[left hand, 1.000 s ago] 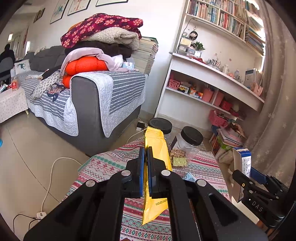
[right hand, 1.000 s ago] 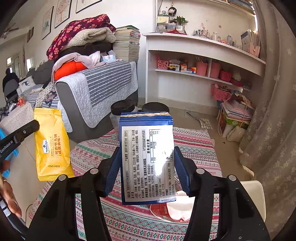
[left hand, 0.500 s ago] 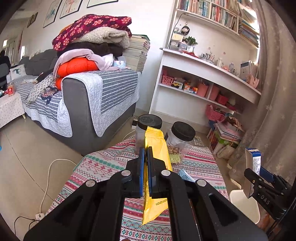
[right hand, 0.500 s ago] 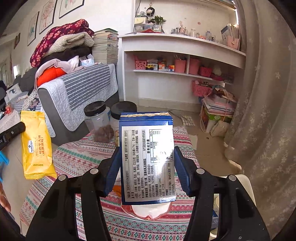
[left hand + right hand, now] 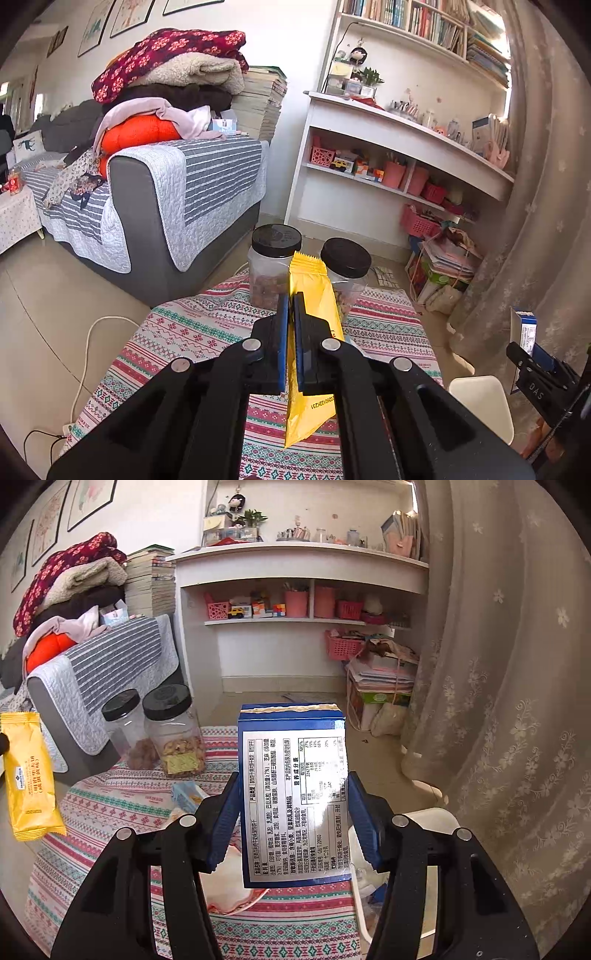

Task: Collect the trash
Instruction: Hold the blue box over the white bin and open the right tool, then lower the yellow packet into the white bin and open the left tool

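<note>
The left tool (image 5: 290, 306) is pinched tight on a yellow snack packet (image 5: 312, 291), held upright above the bench (image 5: 192, 332) in front of two black-lidded jars (image 5: 276, 240). The right tool (image 5: 293, 801) grips a blue box (image 5: 293, 794) by its sides, right of those jars, above the bench edge and a white bin (image 5: 436, 819)

A grey sofa (image 5: 155, 221) faces white shelves (image 5: 399, 147), lace curtain (image 5: 517, 701) alongside, sunlit.
</note>
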Demonstrator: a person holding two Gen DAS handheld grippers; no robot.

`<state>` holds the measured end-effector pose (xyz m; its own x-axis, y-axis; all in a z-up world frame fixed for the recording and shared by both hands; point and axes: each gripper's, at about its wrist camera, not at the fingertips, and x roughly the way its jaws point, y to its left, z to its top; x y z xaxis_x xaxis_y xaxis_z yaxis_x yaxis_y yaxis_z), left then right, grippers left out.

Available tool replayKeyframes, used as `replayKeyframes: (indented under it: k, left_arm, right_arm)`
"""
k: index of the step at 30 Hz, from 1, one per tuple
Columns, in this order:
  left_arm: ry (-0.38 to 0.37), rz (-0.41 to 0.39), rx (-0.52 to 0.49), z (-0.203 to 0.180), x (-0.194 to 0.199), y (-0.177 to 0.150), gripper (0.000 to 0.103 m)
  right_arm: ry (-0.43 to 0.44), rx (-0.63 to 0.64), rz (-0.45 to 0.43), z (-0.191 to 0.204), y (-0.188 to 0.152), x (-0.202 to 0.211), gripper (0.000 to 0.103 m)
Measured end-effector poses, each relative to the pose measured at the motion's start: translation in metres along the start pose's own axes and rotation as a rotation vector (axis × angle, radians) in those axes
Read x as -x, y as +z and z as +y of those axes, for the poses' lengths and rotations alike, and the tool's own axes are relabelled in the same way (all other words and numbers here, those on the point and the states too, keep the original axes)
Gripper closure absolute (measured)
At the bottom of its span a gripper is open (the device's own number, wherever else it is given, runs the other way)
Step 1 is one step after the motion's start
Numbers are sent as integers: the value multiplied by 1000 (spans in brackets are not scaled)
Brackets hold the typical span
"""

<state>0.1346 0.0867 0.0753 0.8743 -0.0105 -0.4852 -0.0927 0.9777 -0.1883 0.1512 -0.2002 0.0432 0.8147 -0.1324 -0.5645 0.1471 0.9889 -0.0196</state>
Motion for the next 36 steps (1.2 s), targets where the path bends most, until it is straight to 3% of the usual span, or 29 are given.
replayKeyframes:
  k: [6, 15, 19, 22, 25, 36]
  left_arm:
    - [-65, 21, 22, -12, -2, 0, 100]
    - [-175, 66, -9, -60, -12, -6, 100]
    - [-233, 104, -35, -89, -21, -14, 100]
    - [-294, 138, -61, -113, -29, -17, 100]
    - [-350, 165, -90, -141, -40, -15, 100]
    - [-585, 319, -176, -245, -81, -14, 100]
  right_arm:
    - [-136, -55, 59, -43, -12, -22, 49]
    - [-379, -120, 233, -116, -36, -62, 49]
    - [-437, -133, 322, -139, -51, -79, 42]
    - [-421, -176, 332, -148, -56, -76, 22]
    - [-390, -191, 289, -146, -55, -58, 12]
    - [-209, -257, 38, -133, -43, 15, 10]
